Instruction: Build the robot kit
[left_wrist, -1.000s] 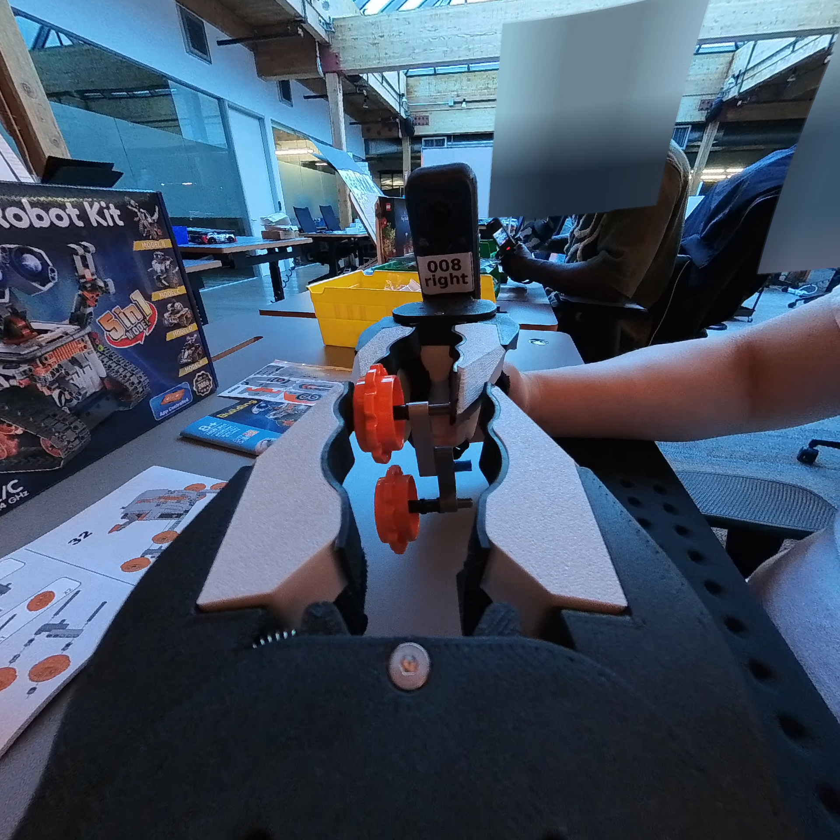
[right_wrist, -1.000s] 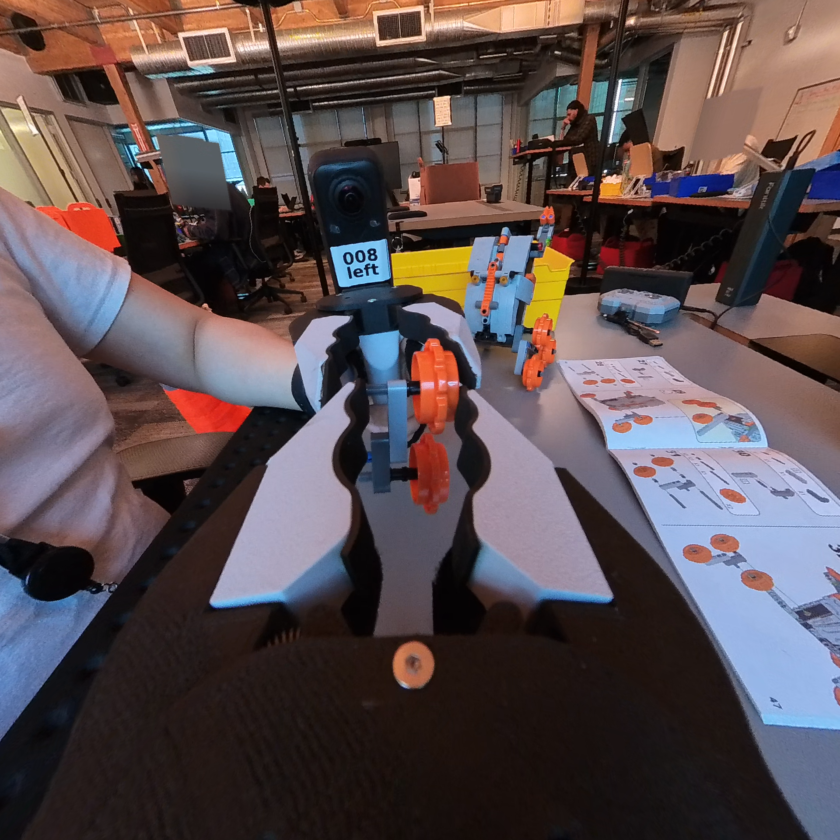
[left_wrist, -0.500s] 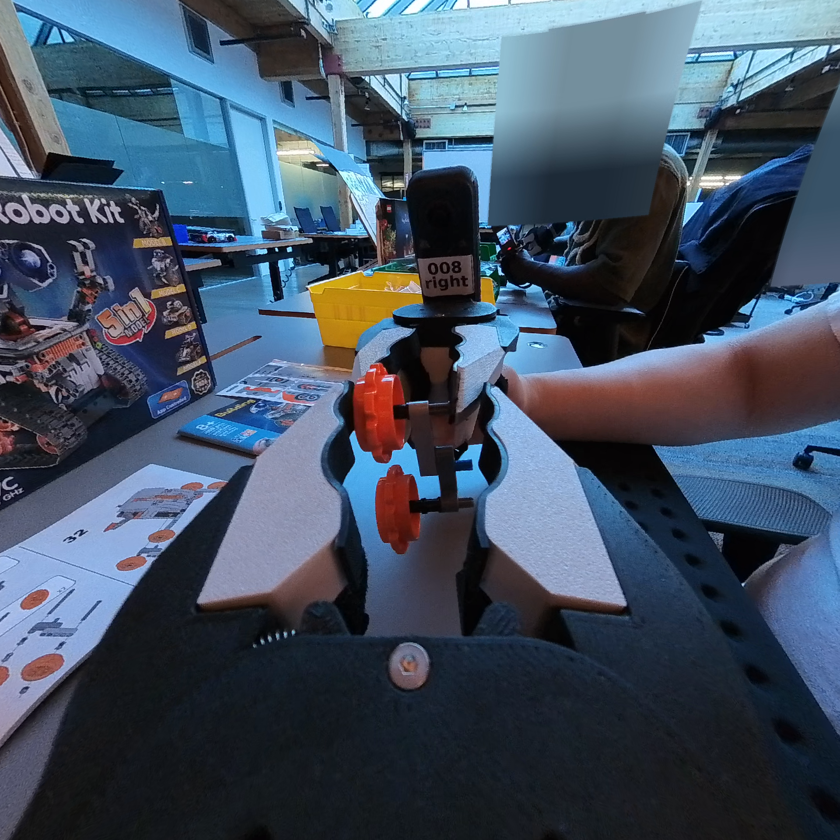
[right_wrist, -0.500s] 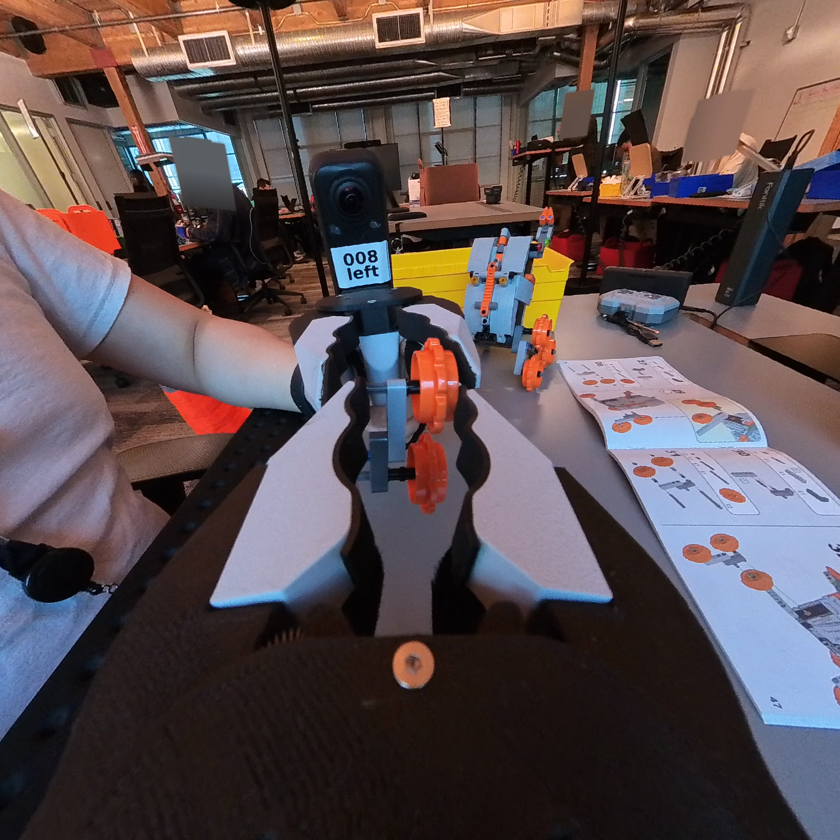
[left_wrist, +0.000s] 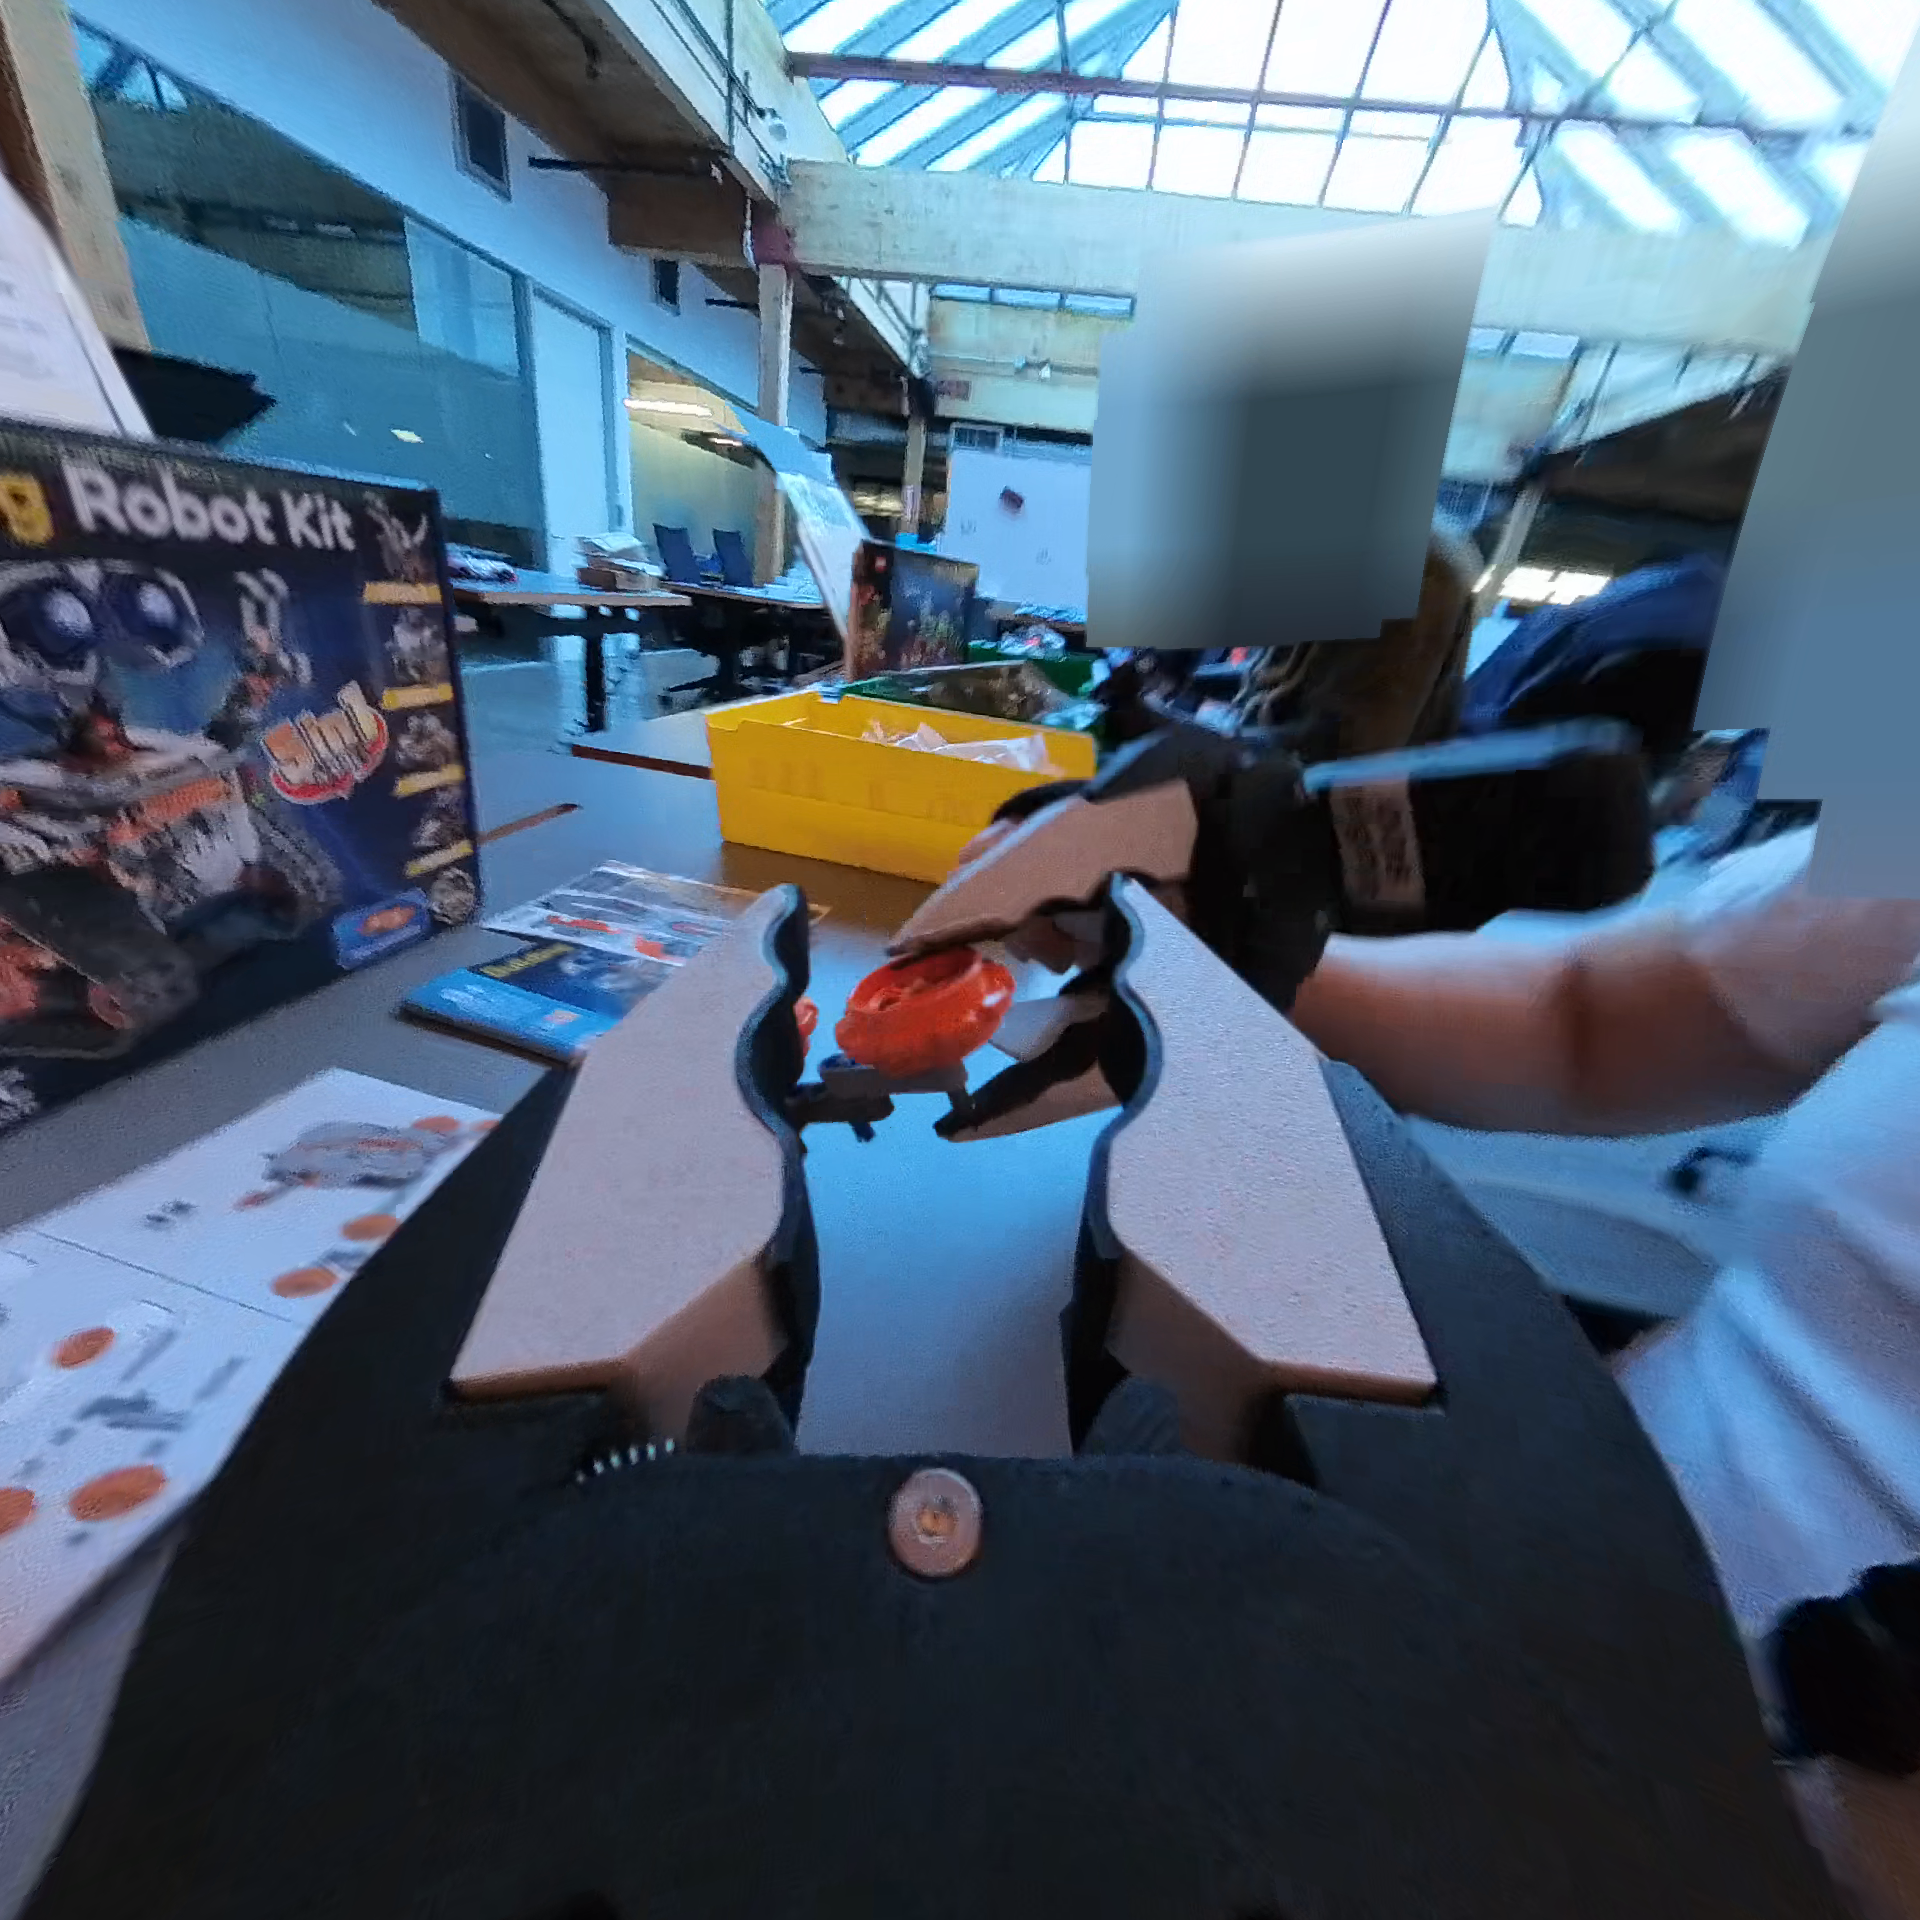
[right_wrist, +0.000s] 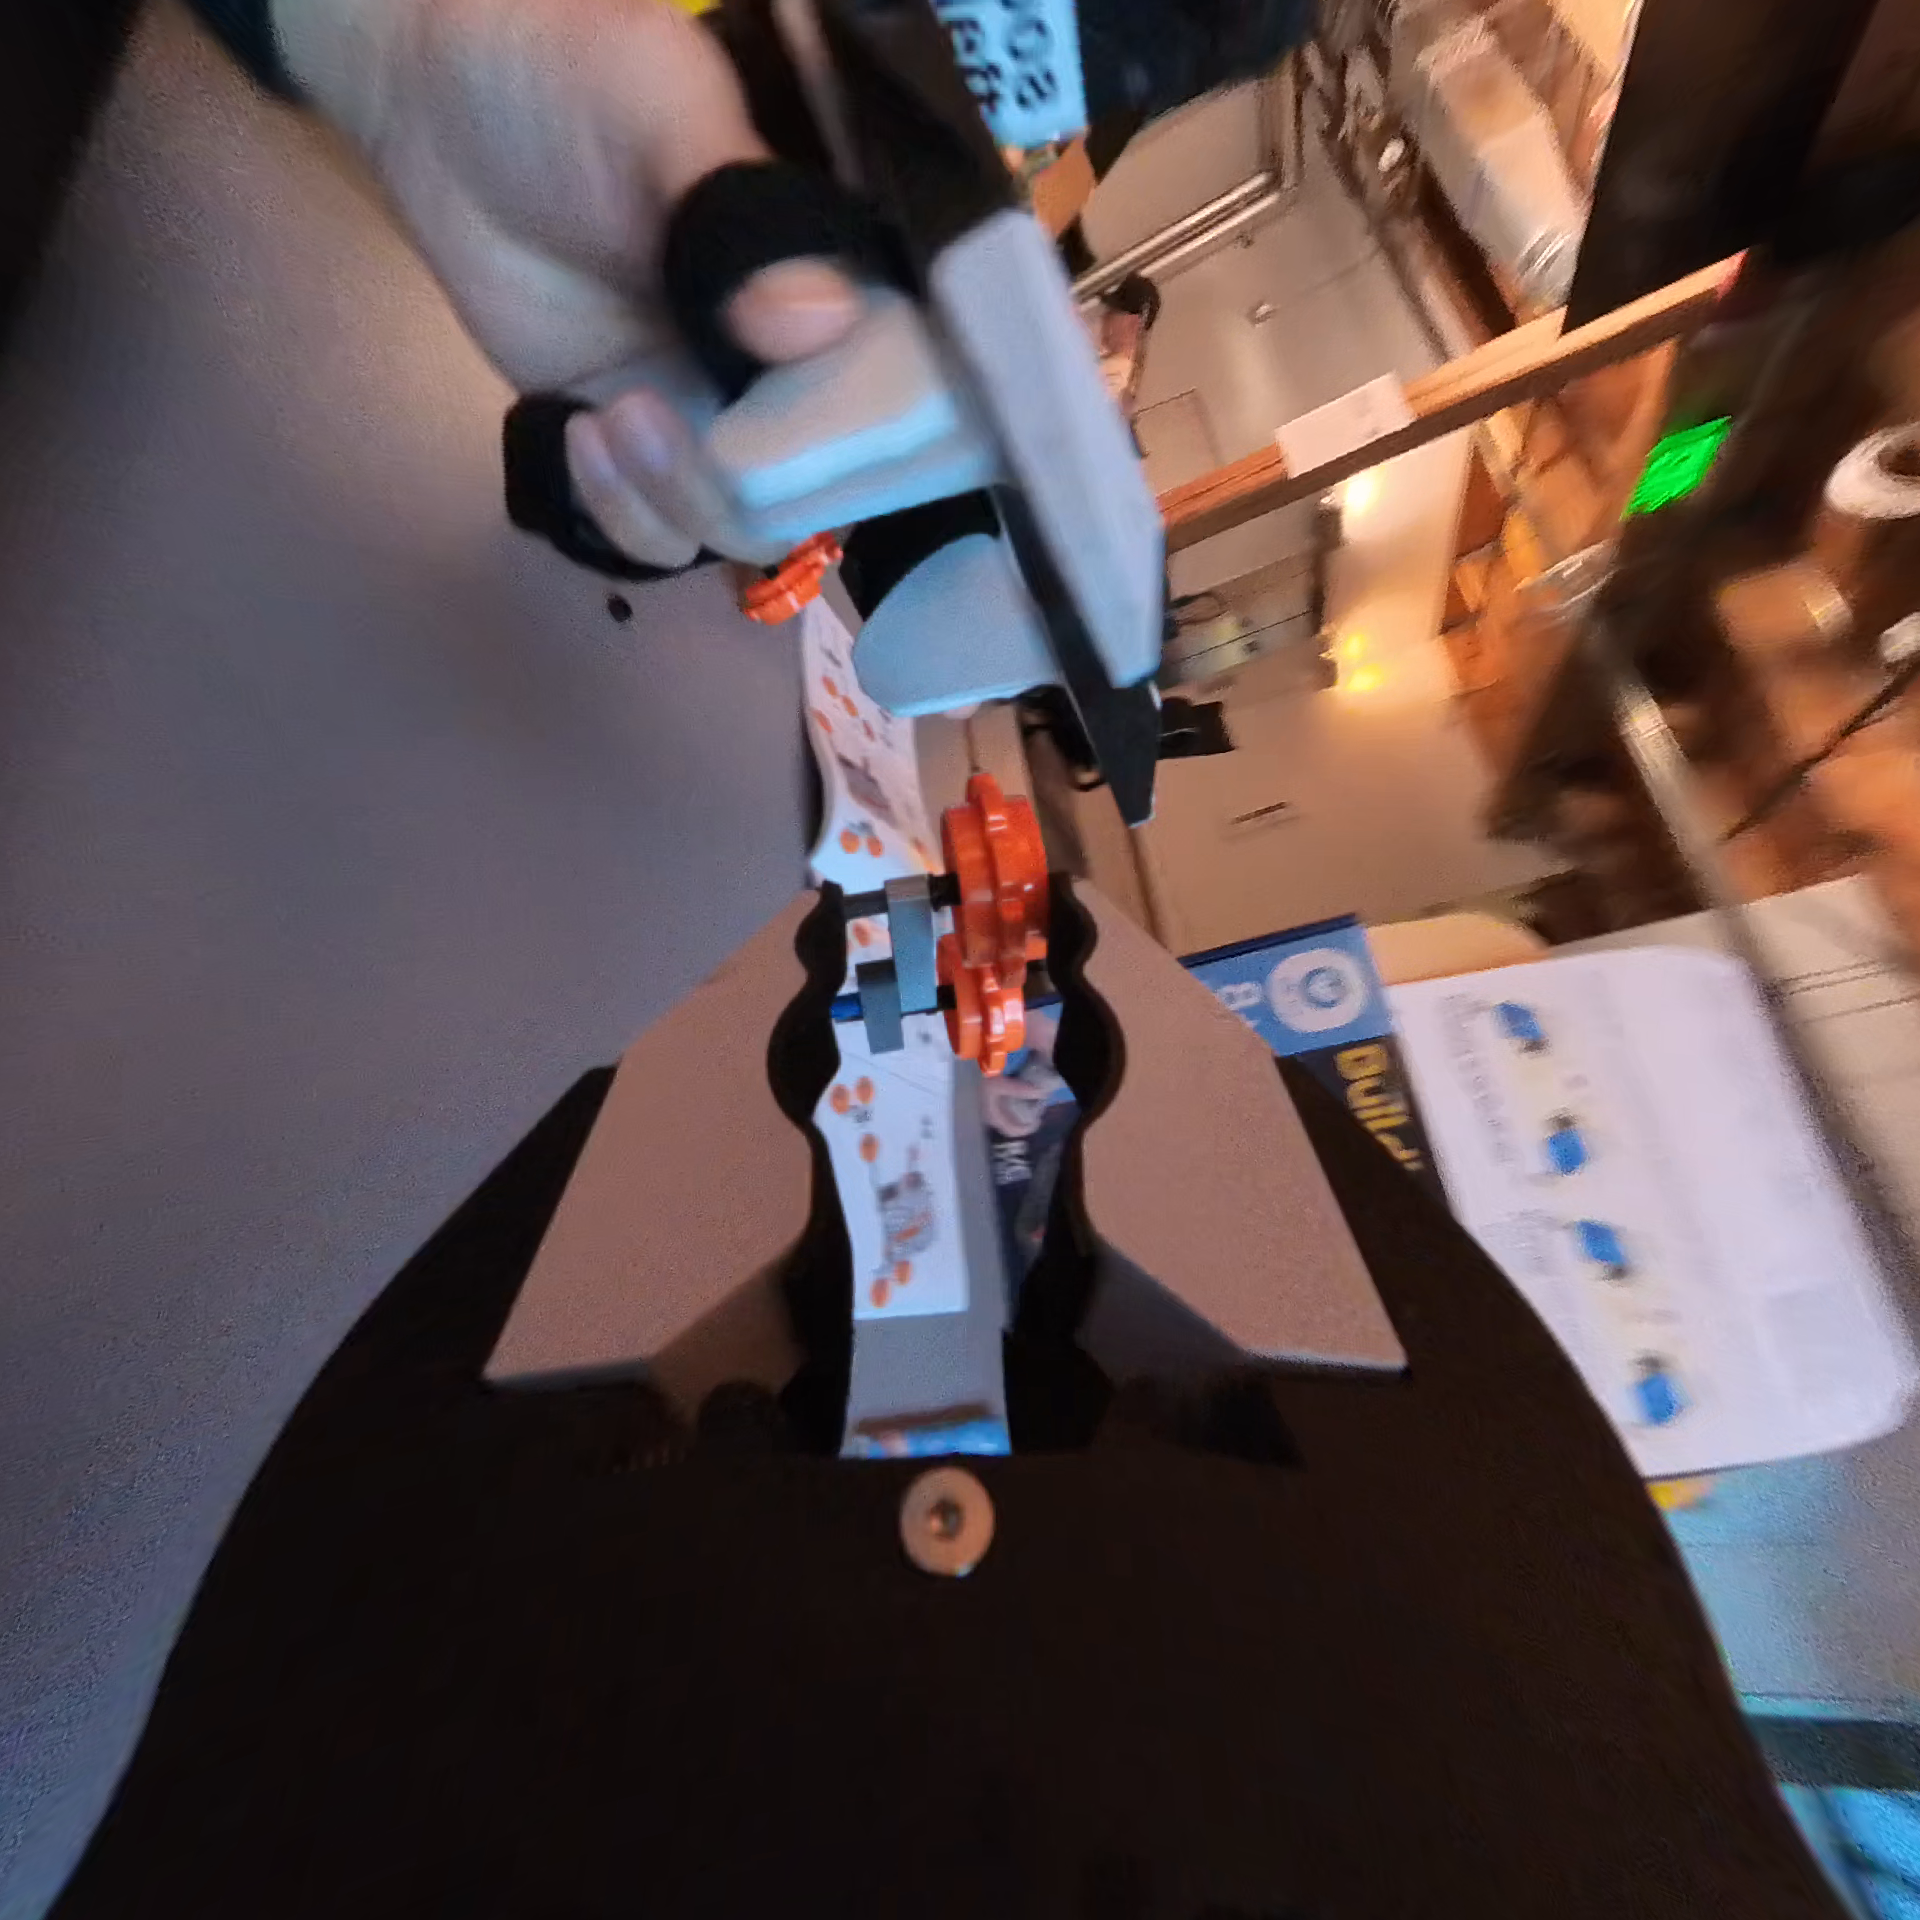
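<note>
- The gear assembly (right_wrist: 940, 951), a grey beam on dark axles carrying two orange toothed wheels, sits pinched at the very tips of the right gripper (right_wrist: 940, 925); its claw is closed down to the width of the part, one finger on the axle ends and the other against the wheels.
- In the left wrist view that assembly (left_wrist: 920, 1018) hangs above the table (left_wrist: 623, 821), with one wheel facing upward. A second orange piece peeks out beside the left finger.
- Half a second ago the right gripper faced the left one upright. Now it reaches in from the right, rolled onto its side, and both views are blurred with motion.
- The left gripper (left_wrist: 951, 904) now stands wider apart than before, with a broad gap between its fingers. I see nothing clamped in it, though the assembly lies just beyond its tips.
- Far behind sits a yellow bin (left_wrist: 862, 800).
- On the left stands a dark kit box (left_wrist: 208, 748), with a blue booklet (left_wrist: 520, 1003) near it and open instruction sheets (left_wrist: 260, 1226) nearer still.
</note>
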